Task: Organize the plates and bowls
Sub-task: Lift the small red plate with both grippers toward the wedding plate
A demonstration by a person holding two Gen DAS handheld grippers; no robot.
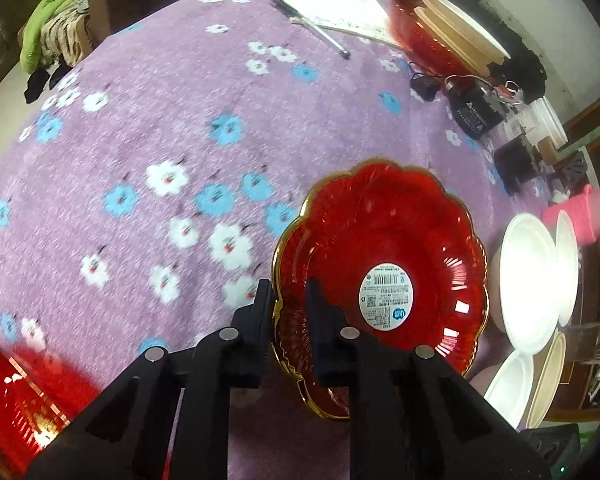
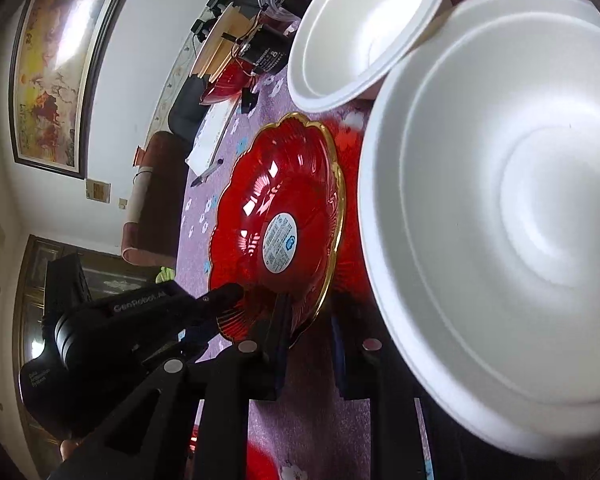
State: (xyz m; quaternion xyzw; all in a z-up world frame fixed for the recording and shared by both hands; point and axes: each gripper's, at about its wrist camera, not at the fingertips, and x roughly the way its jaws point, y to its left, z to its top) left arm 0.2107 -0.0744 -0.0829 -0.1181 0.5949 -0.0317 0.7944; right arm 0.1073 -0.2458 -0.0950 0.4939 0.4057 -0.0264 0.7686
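Our left gripper [image 1: 288, 296] is nearly closed, its two fingers pinching the gold scalloped rim of the red plate [image 1: 384, 256], one finger outside the rim and one inside. The plate is tilted up, its near edge in the jaws, and the oval label [image 1: 387, 296] sits at its centre. In the right wrist view the same gripper [image 2: 244, 300] reaches in from the lower left and grips the plate [image 2: 280, 216] at its lower rim.

Our right gripper [image 2: 310, 336] stands with its fingers a moderate gap apart. The left finger lies just beside the plate's gold rim; we cannot tell whether the gripper has hold of anything.

The plate is over the purple flowered cloth [image 1: 160, 120]. To its right stand white foam bowls [image 1: 532, 276], the nearest [image 2: 500, 216] just beside its rim, another [image 2: 364, 28] beyond it. Well beyond the plate lie a pen [image 1: 312, 28] on white paper [image 1: 332, 4], a stack of dishes [image 1: 444, 32], and a black box [image 1: 476, 114].
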